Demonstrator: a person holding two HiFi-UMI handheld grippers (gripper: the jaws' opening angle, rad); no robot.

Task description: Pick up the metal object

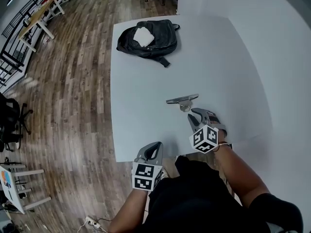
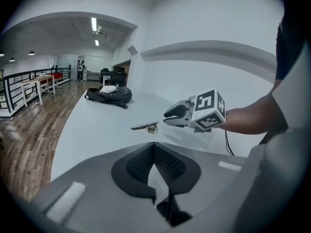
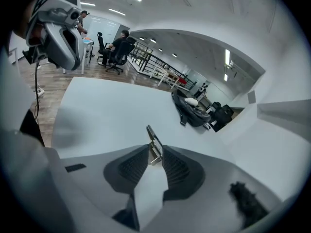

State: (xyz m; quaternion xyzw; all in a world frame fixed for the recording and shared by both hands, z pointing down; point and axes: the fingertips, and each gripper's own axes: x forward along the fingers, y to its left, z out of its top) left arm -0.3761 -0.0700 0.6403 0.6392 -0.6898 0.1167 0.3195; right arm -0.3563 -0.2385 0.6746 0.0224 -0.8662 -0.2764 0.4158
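Lying on the white table (image 1: 141, 106): metal object (image 1: 182, 100), a slim flat grey strip with a small shiny bracket under its middle. Right gripper (image 1: 192, 115) sits just near of it, jaws apart, bracket end in the gap at the tips. Left gripper (image 1: 153, 147) hangs at the table's near edge, jaws together, empty.

A pale grey surface (image 1: 141, 115) carries a black backpack (image 1: 163, 43) at its far left and a metal object (image 1: 182, 99) nearer, toward the right.
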